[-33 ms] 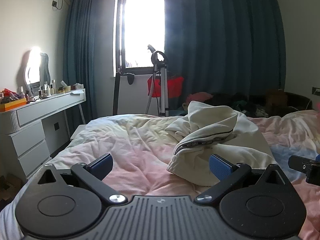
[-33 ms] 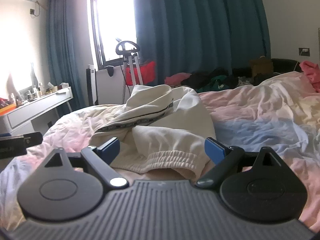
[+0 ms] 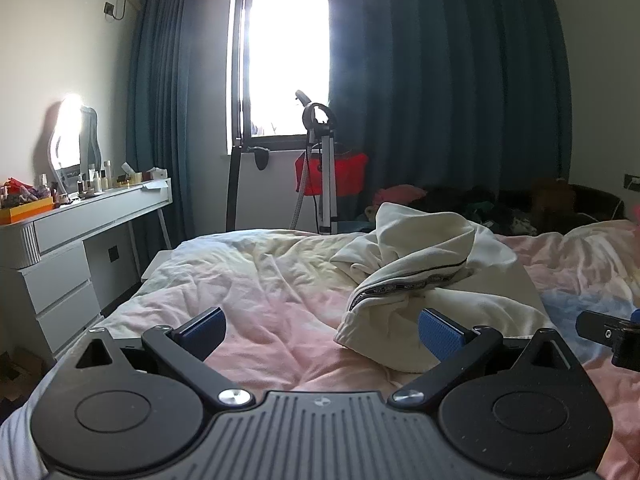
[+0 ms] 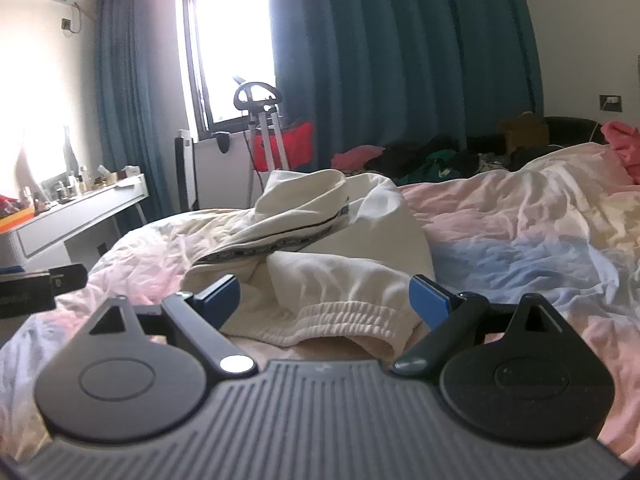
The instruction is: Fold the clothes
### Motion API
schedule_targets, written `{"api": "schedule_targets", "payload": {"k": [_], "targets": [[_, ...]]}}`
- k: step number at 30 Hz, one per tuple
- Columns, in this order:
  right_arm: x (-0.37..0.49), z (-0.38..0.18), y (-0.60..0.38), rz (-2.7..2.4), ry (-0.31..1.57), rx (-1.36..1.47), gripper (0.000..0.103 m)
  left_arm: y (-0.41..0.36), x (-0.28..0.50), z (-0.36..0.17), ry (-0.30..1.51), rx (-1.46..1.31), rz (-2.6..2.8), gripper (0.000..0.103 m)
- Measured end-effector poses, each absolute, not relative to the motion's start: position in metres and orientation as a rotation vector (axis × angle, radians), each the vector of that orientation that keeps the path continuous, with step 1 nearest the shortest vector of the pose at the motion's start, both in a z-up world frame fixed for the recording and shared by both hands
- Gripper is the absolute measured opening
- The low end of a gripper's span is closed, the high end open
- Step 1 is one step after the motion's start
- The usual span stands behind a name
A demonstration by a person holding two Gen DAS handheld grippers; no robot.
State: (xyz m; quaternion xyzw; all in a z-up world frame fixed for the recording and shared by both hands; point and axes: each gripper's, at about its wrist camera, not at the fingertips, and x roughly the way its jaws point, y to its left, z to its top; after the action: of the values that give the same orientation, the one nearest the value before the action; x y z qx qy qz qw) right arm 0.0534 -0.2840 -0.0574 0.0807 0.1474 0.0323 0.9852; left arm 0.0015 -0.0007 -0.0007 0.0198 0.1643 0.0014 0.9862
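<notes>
A crumpled cream garment [image 3: 432, 280] with a black patterned stripe and an elastic waistband [image 4: 340, 316] lies on the pastel duvet [image 3: 260, 280]. My left gripper [image 3: 320, 328] hovers open just short of the garment's left edge, and its right pad [image 3: 440, 332] overlaps the cloth in view. My right gripper [image 4: 325, 297] is open too, low over the waistband, with the cloth seen between its blue pads [image 4: 430, 298] but not pinched. Each gripper shows at the edge of the other's view: the right gripper [image 3: 608, 332] and the left gripper [image 4: 40, 284].
A white dresser [image 3: 80, 224] with bottles stands left of the bed. Beyond the bed's far edge stand a metal stand [image 3: 326, 184] and a red bag [image 3: 344, 172], with a dark clothes pile [image 4: 440, 160] to the right. A pink garment [image 4: 622, 140] lies far right.
</notes>
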Motion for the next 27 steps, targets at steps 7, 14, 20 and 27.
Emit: {"api": "schedule_targets", "payload": {"k": [7, 14, 20, 27], "targets": [[0.052, -0.058, -0.286, 0.025, 0.298, 0.180, 0.093, 0.003, 0.000, 0.000, 0.293, 0.040, -0.004, 0.103], [0.033, -0.050, -0.294, -0.032, 0.309, 0.179, 0.093, 0.001, -0.004, 0.003, 0.300, 0.046, -0.003, 0.103], [0.057, -0.059, -0.282, -0.072, 0.325, 0.181, 0.093, 0.003, -0.004, 0.003, 0.304, 0.045, -0.010, 0.103], [0.062, -0.062, -0.281, -0.079, 0.324, 0.184, 0.093, 0.002, -0.003, 0.000, 0.305, 0.047, -0.012, 0.103]]}}
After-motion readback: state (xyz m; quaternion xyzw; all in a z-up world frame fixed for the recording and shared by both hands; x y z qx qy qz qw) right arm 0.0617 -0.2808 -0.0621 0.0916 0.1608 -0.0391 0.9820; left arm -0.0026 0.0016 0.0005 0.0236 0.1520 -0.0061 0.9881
